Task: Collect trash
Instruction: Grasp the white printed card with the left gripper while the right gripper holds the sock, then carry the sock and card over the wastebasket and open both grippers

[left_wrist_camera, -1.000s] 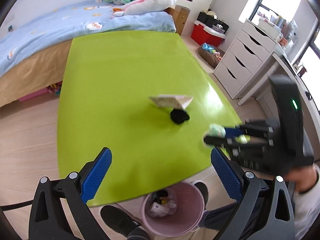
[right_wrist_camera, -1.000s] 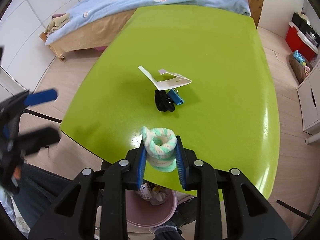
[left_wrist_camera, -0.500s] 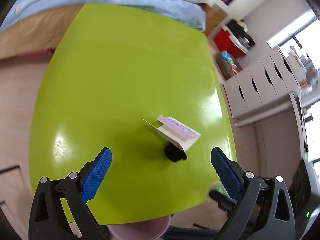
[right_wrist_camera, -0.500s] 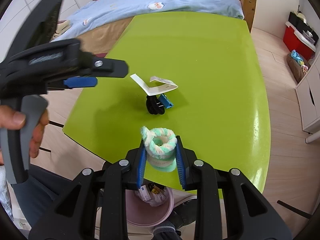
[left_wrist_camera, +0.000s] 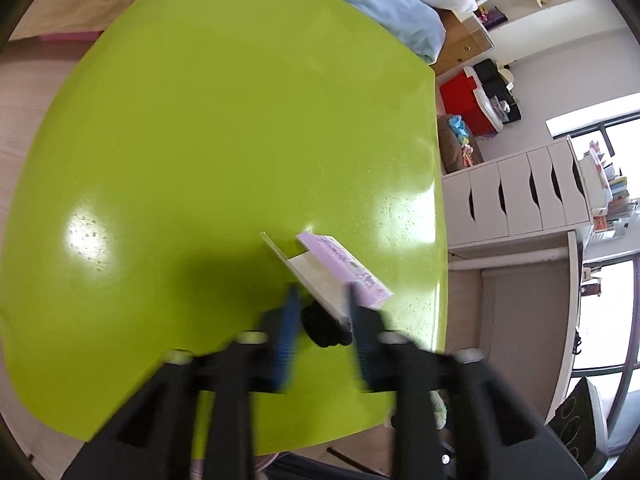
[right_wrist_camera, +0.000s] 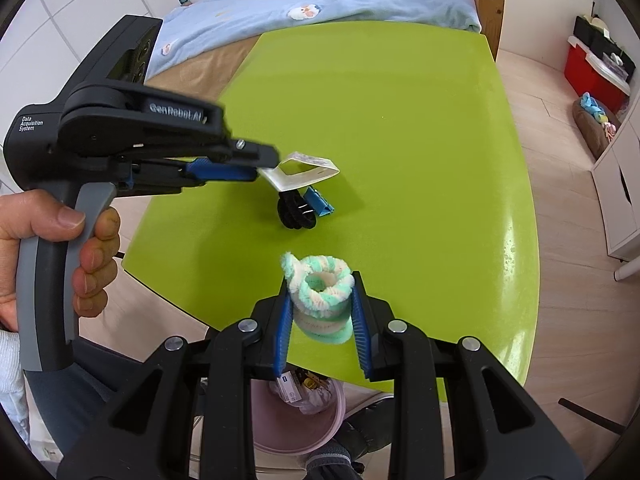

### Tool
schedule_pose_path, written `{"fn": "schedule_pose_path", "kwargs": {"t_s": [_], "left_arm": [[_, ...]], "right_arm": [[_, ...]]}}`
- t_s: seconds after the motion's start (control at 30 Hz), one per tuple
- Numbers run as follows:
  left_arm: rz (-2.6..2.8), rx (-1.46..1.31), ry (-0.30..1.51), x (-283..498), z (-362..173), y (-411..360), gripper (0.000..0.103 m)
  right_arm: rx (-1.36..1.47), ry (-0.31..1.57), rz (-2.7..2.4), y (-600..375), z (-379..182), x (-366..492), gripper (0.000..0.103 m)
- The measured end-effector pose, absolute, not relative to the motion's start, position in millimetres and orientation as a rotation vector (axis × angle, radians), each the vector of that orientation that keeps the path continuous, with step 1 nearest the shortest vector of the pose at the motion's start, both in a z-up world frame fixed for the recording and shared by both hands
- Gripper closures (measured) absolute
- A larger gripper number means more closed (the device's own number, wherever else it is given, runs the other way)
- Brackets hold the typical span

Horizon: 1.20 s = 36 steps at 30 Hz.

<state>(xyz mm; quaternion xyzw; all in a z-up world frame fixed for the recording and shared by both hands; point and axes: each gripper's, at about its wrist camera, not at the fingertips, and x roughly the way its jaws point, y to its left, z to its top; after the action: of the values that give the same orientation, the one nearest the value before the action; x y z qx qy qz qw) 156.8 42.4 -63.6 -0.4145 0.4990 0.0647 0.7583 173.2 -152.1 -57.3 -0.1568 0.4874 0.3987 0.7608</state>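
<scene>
My right gripper (right_wrist_camera: pixel 320 304) is shut on a green-and-white fuzzy ring (right_wrist_camera: pixel 320 284) and holds it over the near edge of the green table (right_wrist_camera: pixel 400 120). My left gripper (left_wrist_camera: pixel 322 304) is blurred and closing around the near edge of a folded white and purple card (left_wrist_camera: pixel 340 272); in the right wrist view its fingertips (right_wrist_camera: pixel 256 170) touch that card (right_wrist_camera: pixel 304 172). A black fuzzy ring (right_wrist_camera: pixel 296 212) with a blue clip (right_wrist_camera: pixel 318 202) lies under the card. A pink trash bin (right_wrist_camera: pixel 296 420) stands on the floor below the table edge.
A bed with a blue cover (right_wrist_camera: pixel 320 4) stands behind the table. White drawers (left_wrist_camera: pixel 520 200) and a red box (left_wrist_camera: pixel 460 96) stand to the right. A person's legs and shoe (right_wrist_camera: pixel 340 456) are beside the bin.
My left gripper has swung out over the table, dropped to the card and narrowed its jaws around it. My right gripper has kept still with the fuzzy ring.
</scene>
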Motion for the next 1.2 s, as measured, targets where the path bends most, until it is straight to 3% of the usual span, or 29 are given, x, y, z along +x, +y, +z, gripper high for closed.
{"fn": "schedule_pose_path", "kwargs": {"t_s": [0.03,0.4,0.87,1.2], "left_arm": [[0.140,-0.906,1.075,156.0,-62.6,43.0,0.103],[0.107,-0.735,1.004,149.4,-26.6,35.1,0.103],[0.054,-0.356,0.927,81.9,33.3,-2.5,0.103],[0.017,-0.203,0.901,22.7,34.7,-35.9,0.103]], "right_arm": [[-0.341,1.061,0.868,-152.3,-57.5,173.2,0.076],[-0.347,1.042,0.873,-153.5,-50.0,166.0,0.076],[-0.363,0.961,0.919,-166.0,-14.6,124.5,0.076],[-0.369,0.908,0.957,-181.6,-4.8,82.8,0.076]]}}
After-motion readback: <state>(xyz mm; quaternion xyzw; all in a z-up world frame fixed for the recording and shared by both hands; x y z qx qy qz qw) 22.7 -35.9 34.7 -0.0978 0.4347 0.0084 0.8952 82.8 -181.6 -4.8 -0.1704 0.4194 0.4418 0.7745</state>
